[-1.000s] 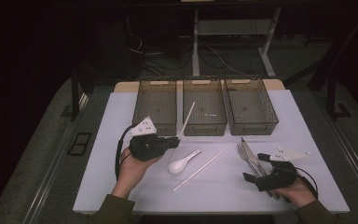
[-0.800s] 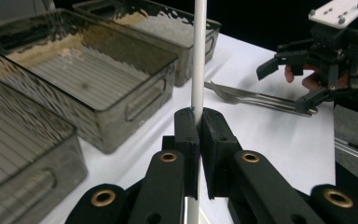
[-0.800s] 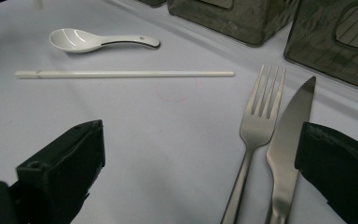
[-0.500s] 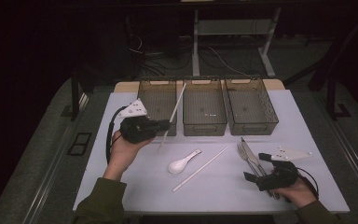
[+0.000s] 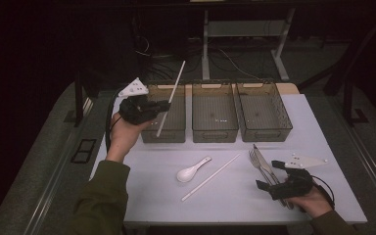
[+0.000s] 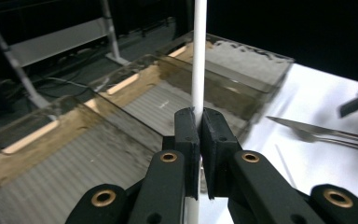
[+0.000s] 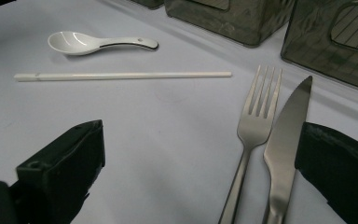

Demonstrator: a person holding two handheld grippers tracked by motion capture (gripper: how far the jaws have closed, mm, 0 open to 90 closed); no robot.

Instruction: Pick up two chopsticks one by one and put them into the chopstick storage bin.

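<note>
My left gripper (image 5: 162,105) is raised over the front of the left bin (image 5: 152,94) and is shut on a white chopstick (image 5: 173,93). The chopstick slants up and away from the jaws. In the left gripper view the pads (image 6: 187,128) pinch the chopstick (image 6: 199,56) upright above the bins. My right gripper (image 5: 267,175) rests open on the table at the near right. A steel fork (image 7: 256,119) and knife (image 7: 286,126) lie between its jaws, close to the right one, not pressed. A white spoon (image 5: 192,170) and a second chopstick (image 5: 210,177) lie mid-table.
Three dark clear bins stand in a row at the back: left, middle (image 5: 214,128) and right (image 5: 264,129). The white table (image 5: 323,142) ends close behind them, with dark floor and a metal frame (image 5: 205,44) beyond.
My left hand has lifted the chopstick from near the spoon and carried it up and back-left, over the left bin. The right gripper has stayed put.
</note>
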